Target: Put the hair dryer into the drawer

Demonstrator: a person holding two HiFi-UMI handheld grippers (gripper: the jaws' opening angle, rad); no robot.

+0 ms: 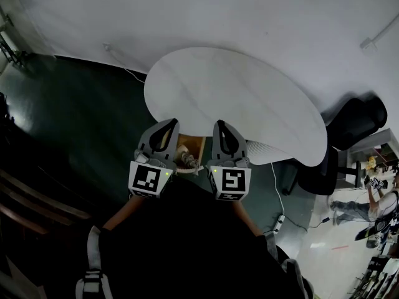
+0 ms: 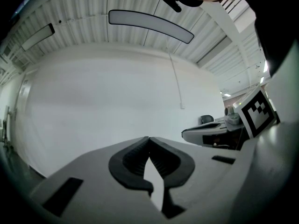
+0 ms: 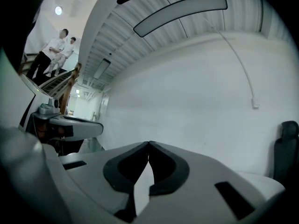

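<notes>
Left gripper: jaws pressed together, nothing between them; held level at the drawer's 9 o'clock.
Right gripper: also closed and empty, at the drawer's 3 o'clock.
Drawer: wooden and open under the table's 6 o'clock edge, mostly hidden between the grippers.
Hair dryer: not surely seen. A pale lumpy thing in the drawer may be it, too hidden to tell.
Handling: probably a stiff, smooth, fairly light plastic shell with a trailing cord. Best gripped on the handle close to the barrel, since it could slip.
</notes>
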